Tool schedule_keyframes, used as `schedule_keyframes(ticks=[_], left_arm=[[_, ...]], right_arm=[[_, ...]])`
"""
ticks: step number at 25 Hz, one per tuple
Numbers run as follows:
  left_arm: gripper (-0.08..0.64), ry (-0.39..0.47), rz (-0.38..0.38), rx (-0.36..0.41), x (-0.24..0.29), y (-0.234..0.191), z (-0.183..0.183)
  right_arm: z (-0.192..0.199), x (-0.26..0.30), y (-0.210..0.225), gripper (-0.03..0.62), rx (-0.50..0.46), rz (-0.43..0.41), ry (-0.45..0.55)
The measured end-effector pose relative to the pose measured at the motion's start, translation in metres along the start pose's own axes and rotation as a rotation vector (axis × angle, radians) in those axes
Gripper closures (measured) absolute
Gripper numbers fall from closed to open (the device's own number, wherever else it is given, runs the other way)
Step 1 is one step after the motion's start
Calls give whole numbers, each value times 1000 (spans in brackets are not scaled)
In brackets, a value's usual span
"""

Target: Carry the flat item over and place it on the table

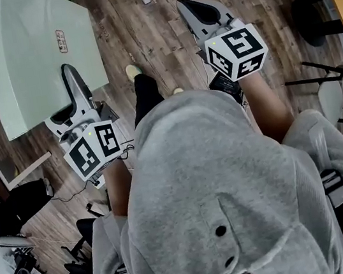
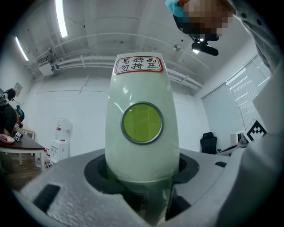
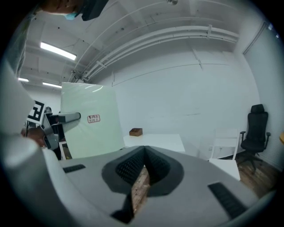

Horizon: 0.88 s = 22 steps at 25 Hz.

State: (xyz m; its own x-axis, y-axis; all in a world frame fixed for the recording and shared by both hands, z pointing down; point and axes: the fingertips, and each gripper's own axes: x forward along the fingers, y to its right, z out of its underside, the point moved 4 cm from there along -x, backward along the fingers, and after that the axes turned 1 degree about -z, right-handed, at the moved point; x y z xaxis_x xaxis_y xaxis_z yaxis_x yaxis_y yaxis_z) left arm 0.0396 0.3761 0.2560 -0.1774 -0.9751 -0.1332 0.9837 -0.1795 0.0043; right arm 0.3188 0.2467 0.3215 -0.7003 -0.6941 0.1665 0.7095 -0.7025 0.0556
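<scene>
Left gripper view: label (image 2: pixel 139 65), perhaps "易碎品"

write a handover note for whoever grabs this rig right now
Left gripper: shut on the edge of the panel, which is held clear of the floor.
Right gripper: shut, nothing in it, out in front beside the panel.
Table: white, ahead, with a small brown box on it. The panel is not over it yet.
Done: panel is in the grip.
Left: walk it to the table, lay it down clear of the box, release.
</scene>
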Motion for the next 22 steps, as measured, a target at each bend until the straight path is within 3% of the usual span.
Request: schedule_keyframes(ticks=[8,22], left_arm=[[285,-9,-6,-21,40,-16,4],[285,-32,-8,-12,121,-54,7]], right_arm=[[-6,40,23,568,-22,88,-52],[-30,132,35,568,-27,87,-90]])
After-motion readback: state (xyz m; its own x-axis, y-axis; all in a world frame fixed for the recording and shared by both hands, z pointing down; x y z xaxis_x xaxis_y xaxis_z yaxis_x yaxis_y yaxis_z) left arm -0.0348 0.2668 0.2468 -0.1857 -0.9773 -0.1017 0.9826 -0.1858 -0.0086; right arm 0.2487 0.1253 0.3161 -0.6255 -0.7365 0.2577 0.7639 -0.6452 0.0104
